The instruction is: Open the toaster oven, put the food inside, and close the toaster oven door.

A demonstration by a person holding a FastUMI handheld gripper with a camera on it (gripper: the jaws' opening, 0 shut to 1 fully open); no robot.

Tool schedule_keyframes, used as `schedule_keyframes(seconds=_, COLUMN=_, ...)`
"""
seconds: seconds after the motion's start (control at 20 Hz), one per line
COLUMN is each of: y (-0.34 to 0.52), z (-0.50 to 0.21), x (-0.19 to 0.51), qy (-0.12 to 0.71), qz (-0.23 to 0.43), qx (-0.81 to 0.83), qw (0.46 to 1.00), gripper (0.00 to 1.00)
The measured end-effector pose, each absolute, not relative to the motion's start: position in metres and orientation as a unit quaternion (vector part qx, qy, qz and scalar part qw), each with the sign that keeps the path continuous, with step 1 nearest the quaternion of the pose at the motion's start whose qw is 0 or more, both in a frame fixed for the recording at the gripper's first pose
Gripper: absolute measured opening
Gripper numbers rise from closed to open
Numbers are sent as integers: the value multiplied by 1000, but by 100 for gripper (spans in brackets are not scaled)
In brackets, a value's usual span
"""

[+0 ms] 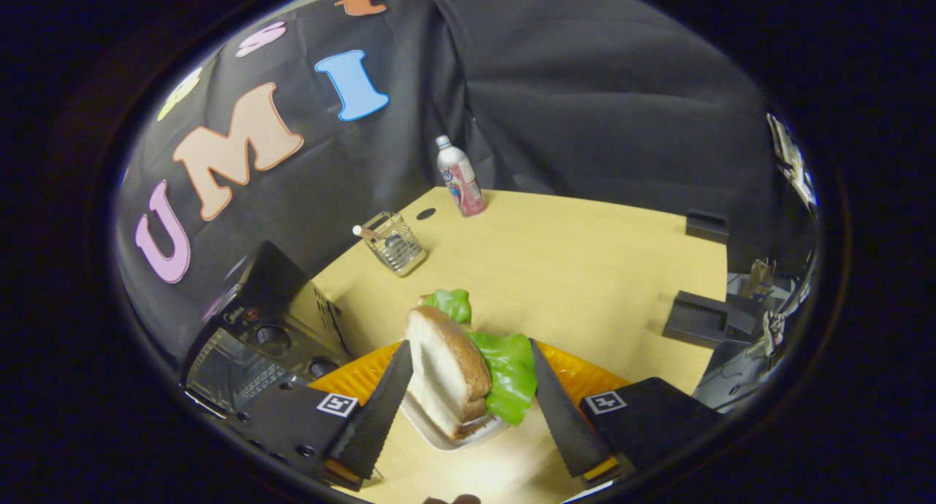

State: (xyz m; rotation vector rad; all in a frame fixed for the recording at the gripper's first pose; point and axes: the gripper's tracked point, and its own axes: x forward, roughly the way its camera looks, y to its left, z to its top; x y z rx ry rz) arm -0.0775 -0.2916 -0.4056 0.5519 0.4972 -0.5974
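We held the hand-held gripper point(468, 394) low over the pale wooden counter point(585, 270), and its two fingers stood apart, one on either side of the toy sandwich of white bread slices with a brown crust and green lettuce leaves point(457, 369). The sandwich sat between the fingers; the finger at 9 o'clock of it lay right against the bread, while we could not tell whether the finger at 3 o'clock touched the lettuce. Under the sandwich we saw a small white dish point(446, 434), and behind it, at 12 o'clock, an orange ribbed plate point(365, 376). The black toaster oven with two round knobs and a glass door point(256, 343) stood at 10 o'clock of the fingers, its door closed. Farther off at 12 o'clock stood a clear glass holder point(395, 242) and a white-and-pink plastic bottle point(461, 176).
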Motion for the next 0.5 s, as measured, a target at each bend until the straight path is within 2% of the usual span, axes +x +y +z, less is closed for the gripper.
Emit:
schedule_keyframes(seconds=0.25, y=-288, z=-415, x=-67, qy=254, qz=-272, qx=267, qw=889, gripper=78)
schedule_keyframes(seconds=0.5, y=-289, z=-419, x=-66, qy=247, qz=-288, qx=304, qw=874, gripper=60)
